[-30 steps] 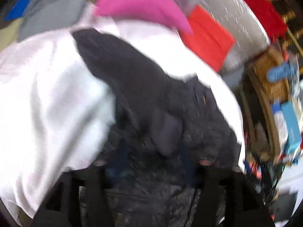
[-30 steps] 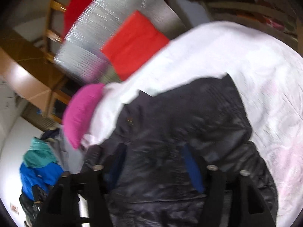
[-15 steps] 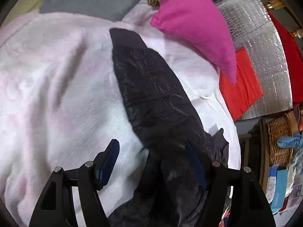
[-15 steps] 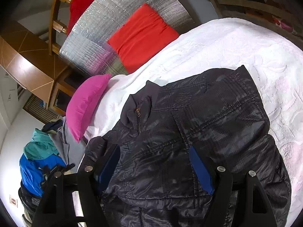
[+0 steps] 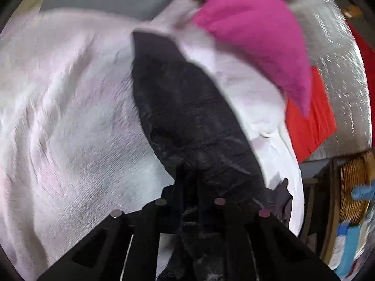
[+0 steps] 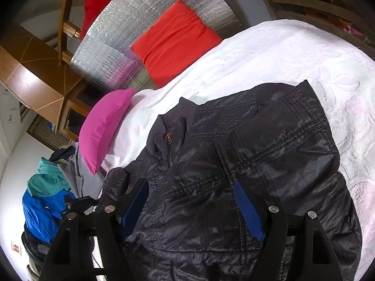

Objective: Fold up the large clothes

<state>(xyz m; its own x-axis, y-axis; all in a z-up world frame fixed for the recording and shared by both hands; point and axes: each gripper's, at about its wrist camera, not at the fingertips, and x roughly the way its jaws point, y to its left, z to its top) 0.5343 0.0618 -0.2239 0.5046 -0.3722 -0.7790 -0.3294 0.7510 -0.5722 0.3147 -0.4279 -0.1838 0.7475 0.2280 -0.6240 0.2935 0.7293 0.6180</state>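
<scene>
A white textured bedspread [image 6: 269, 53] covered the bed I worked on, with a silver quilted panel [image 6: 140, 23] and a wooden frame behind it. From left to right in my right-hand view there was a heap of blue and teal clothes [image 6: 42, 201], a magenta pillow [image 6: 105, 126], a red cushion [image 6: 175, 39], and then the dark padded jacket [image 6: 257, 152] spread front-up, zip and collar toward the pillow. My left gripper [image 5: 189, 187] had just been closing, and its jaws were pinched shut on the jacket's sleeve [image 5: 178, 98], which ran away from me as a long dark strip across the bedspread toward the pillow. My right gripper [image 6: 189, 208] stood wide open over the jacket's chest, holding nothing. I judged that the slick shell could slide out of so small a pinch once I pulled, or that I had caught only the outer layer and the sleeve would twist rather than fold flat. A drag toward the pillow could also bunch the bedspread. The left view was smeared, so I could not tell how much cloth sat between the pads. The jacket's hem was cut off below my right gripper.
</scene>
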